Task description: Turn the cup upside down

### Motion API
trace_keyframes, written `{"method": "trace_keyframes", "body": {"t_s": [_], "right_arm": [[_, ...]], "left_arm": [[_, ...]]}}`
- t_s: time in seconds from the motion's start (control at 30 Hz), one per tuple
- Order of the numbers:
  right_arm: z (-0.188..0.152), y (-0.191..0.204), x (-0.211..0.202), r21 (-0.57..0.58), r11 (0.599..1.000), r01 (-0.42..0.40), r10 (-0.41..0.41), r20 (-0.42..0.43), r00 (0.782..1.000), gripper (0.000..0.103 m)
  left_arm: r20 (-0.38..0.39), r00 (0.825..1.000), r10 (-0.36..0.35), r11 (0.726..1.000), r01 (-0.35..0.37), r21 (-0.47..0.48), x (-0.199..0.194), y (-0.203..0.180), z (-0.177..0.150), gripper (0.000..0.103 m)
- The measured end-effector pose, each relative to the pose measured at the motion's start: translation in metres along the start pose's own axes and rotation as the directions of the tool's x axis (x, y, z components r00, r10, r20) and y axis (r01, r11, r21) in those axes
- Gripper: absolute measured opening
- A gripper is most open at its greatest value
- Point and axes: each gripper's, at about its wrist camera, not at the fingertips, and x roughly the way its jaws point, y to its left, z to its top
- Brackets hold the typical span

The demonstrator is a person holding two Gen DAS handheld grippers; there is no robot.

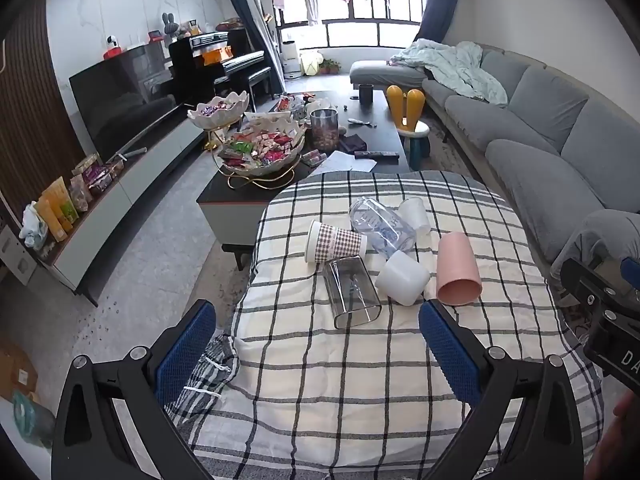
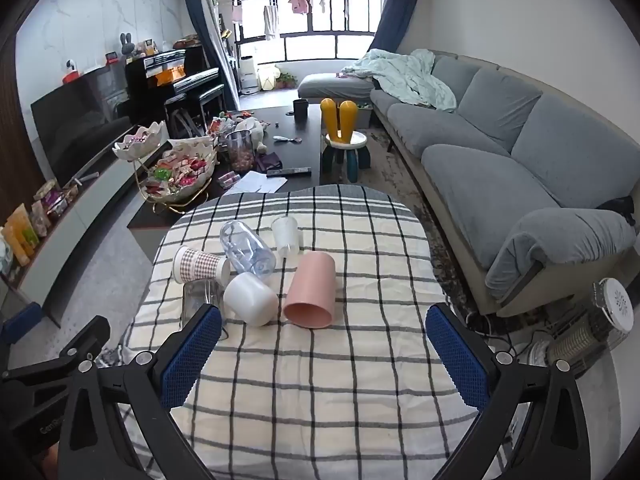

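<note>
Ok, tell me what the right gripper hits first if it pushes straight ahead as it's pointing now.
Most likely the pink cup, lying on its side with its open mouth toward the open right gripper. The white cup lies just left of that line. Depth is hard to judge through the fisheye.

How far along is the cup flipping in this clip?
Nothing looks done: the pink plastic cup, white cup and checked paper cup lie on their sides. Nothing is in hand; left gripper and right gripper are open. All flipping remains.

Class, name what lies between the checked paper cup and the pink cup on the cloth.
The white cup lies between the checked paper cup and pink cup, right wrist view.
</note>
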Motion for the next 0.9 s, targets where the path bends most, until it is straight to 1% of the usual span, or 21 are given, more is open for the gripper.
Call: {"method": "trace_keyframes", "body": {"t_s": [0.2,0.4,0.6,0.9], "right_arm": [[0.0001,-0.0003,-0.0001,0.004,1.000,-0.004,0.004,-0.001,1.000,0.102],[0.0000,-0.0007,0.0003,0.005,1.000,-0.004,0.004,-0.001,1.000,0.102],[-0.0002,-0.0013,0.0010,0.005,1.000,-0.005,0.005,-0.002,1.000,0.102],[0.0000,-0.0017,0.0011,0.005,1.000,-0.005,0.005,-0.003,1.000,0.102]], "left_arm": [[0.000,1.000,-0.010,1.000,0.010,-0.007,-0.0005,-0.0028,0.0024,0.103],[0.002,1.000,-0.002,1.000,0.002,-0.006,-0.0050,0.0008,0.0000,0.103],[-0.016,1.000,-0.001,1.000,0.001,-0.006,0.0009,0.0016,0.0005,0.103],[-0.011,1.000,0.005,1.000,-0.005,-0.002,0.0014,0.0022,-0.0004,0.103]]}}
